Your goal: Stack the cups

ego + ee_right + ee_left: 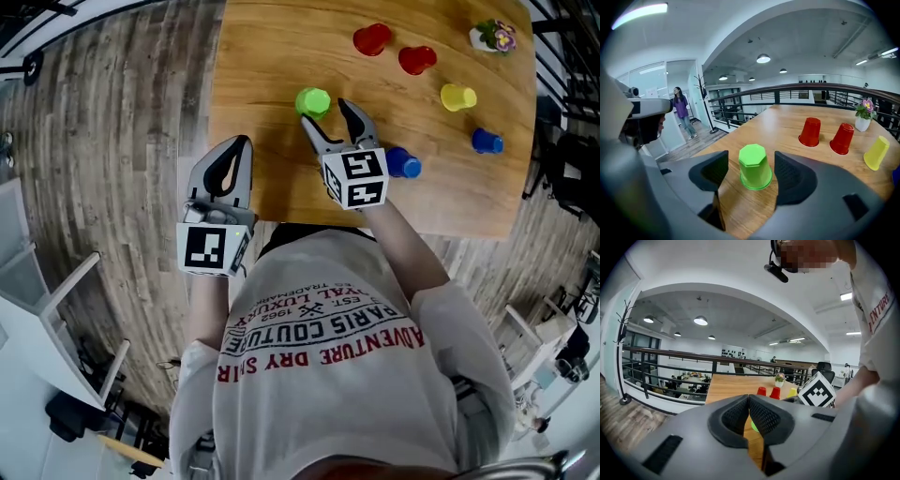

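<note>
At a wooden table [272, 56], a person in a white printed T-shirt [323, 366] is working two handheld grippers. The right gripper [326, 112], at the centre of the head view, is holding its fingers wide apart around an upturned green cup [754, 168]. The cup is standing on the tabletop between the pads, with a gap showing on either side in the right gripper view. The left gripper [241, 142] is hanging over the table's left edge, its fingers pressed together on nothing. Toward the upper right of the head view, two red cups [372, 38] [417, 59] are sitting mouth down beside a yellow cup [457, 97]. Two blue cups [403, 163] [487, 142] are lying further down the right side, one just beside the right gripper's marker cube [356, 178]. A small flower pot [493, 37] is occupying the top right corner.
</note>
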The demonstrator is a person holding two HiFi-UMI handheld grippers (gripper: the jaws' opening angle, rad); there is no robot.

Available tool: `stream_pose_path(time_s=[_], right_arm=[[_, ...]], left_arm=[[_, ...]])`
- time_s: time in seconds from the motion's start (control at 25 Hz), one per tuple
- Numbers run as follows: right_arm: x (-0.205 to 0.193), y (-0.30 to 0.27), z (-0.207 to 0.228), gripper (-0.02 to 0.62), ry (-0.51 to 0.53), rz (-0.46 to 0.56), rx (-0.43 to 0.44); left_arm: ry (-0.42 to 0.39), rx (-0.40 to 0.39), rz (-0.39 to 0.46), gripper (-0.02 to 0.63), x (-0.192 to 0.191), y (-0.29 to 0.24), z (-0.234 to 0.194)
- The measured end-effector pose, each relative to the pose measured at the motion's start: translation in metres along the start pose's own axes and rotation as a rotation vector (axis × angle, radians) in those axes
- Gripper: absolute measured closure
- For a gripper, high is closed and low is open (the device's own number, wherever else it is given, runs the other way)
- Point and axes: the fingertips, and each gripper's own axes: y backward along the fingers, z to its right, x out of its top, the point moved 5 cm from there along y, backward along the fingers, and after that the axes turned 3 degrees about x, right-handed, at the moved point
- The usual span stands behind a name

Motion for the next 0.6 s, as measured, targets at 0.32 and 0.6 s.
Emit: stream_pose_path(time_s=[0.32,0.6], right_arm=[[-0.002,-0.023,0.002,0.296,0.014,-0.038,0.008],[-0.004,-0.018,-0.005,0.356,0.037,-0.046,-0.011]], left_arm=[[0.002,0.008,-0.004,0.589,-0.003,-0.009,-0.007],[-0.015,0.019,-0.006,0.589,-0.004,-0.001,-0.01]])
